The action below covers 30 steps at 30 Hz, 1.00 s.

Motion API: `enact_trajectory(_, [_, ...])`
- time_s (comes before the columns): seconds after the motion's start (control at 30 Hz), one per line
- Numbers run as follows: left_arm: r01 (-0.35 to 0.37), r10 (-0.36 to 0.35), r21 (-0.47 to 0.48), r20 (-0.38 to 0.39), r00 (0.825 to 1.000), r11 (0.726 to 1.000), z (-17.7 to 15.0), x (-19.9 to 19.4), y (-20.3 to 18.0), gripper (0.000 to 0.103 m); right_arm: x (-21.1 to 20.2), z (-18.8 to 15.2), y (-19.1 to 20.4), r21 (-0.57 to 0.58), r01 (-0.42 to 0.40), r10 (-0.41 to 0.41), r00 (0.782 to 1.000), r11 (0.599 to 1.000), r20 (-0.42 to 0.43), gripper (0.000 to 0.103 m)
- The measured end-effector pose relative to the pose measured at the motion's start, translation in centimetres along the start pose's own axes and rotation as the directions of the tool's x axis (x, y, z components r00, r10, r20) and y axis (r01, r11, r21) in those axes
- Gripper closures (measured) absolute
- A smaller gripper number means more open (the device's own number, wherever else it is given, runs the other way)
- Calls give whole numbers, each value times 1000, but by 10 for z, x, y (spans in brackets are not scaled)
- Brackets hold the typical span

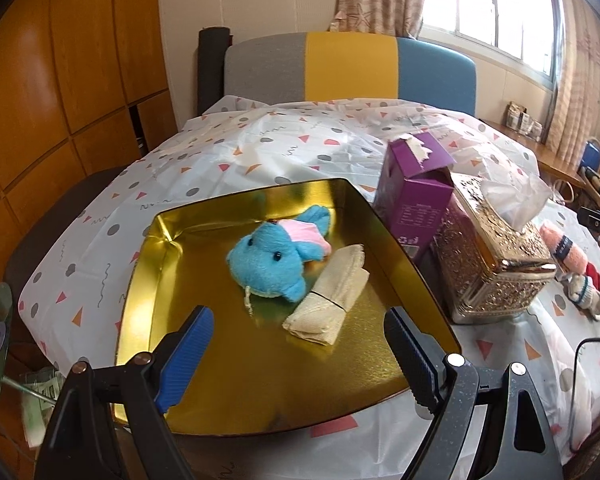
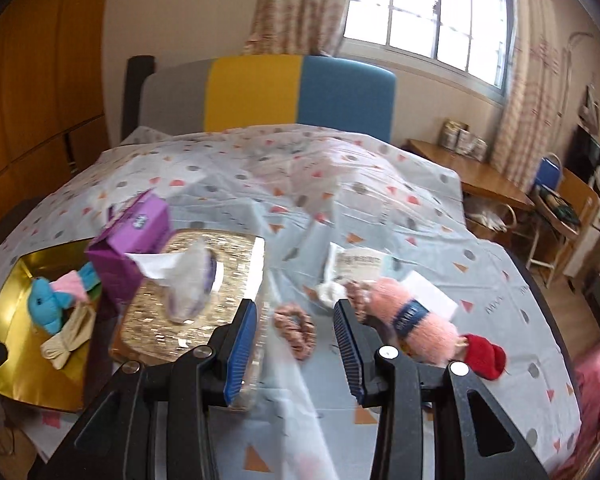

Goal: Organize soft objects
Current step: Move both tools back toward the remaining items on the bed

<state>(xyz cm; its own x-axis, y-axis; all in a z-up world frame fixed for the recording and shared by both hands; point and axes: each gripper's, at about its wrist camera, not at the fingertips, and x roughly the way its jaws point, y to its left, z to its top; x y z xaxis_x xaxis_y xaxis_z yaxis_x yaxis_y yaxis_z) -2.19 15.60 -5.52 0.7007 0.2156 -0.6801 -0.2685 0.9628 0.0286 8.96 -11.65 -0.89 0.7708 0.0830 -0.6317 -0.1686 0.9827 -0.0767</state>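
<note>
Both jaws hold nothing: left gripper (image 1: 298, 330) wide over the gold tray (image 1: 140, 300), right gripper (image 2: 296, 322) narrower over the cloth (image 2: 380, 200). Pink yarn (image 2: 416, 316) looks light and squashy; pinch its middle band. Beside it lies a floppy scrunchie (image 2: 296, 330). Open room sits right; the tissue box (image 2: 188, 304) crowds the left.

Glossy gold metal tray (image 1: 400, 248); fuzzy blue plush toy (image 1: 268, 260); rough cream woven cloth (image 1: 332, 300).
</note>
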Motion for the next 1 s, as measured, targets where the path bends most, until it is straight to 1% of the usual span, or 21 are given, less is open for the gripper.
enact_trajectory(0.17, [16,-16,3,-9,1000,1000,-1,2,-6,15,5,-9,-28,38,47,-46,999,998,-21,63])
enact_trajectory(0.37, [38,-38,34,-10,999,999,-5,0,-16,15,9,-23,-54,35,90,-88,995,995,-44,61])
enact_trajectory(0.4, [47,-47,39,-10,999,998,-6,0,-18,15,10,-24,-63,40,103,-101,994,994,-46,61])
enact_trajectory(0.5, [72,-72,65,-7,997,995,-8,-3,-26,15,16,-30,-101,91,180,-175,982,979,-66,60])
enact_trajectory(0.6, [95,-96,84,3,995,992,-7,-7,-33,15,23,-46,-148,197,284,-265,957,938,-114,59])
enact_trajectory(0.63, [107,-108,89,5,994,990,-6,-8,-35,15,27,-53,-163,247,307,-278,949,919,-148,59])
enact_trajectory(0.67, [121,-122,97,7,993,988,-5,-10,-38,15,31,-58,-175,302,322,-274,943,897,-191,59])
enact_trajectory(0.73, [141,-144,127,19,989,982,-2,-14,-48,15,32,-63,-195,407,308,-239,947,860,-214,59])
enact_trajectory(0.8, [171,-178,176,24,984,969,2,-17,-61,15,31,-65,-199,425,316,-242,945,849,-221,59])
enact_trajectory(0.87, [213,-224,223,21,974,951,9,-21,-78,16,31,-65,-198,426,311,-234,946,850,-224,59])
enact_trajectory(0.9, [236,-248,243,20,969,941,13,-23,-86,19,31,-66,-196,424,307,-229,947,852,-225,59])
enact_trajectory(0.97, [297,-314,298,8,950,907,25,-28,-108,22,32,-64,-192,412,311,-232,945,857,-231,59])
enact_trajectory(1.0, [330,-349,328,0,937,885,33,-30,-122,27,32,-64,-191,410,309,-230,945,858,-231,59])
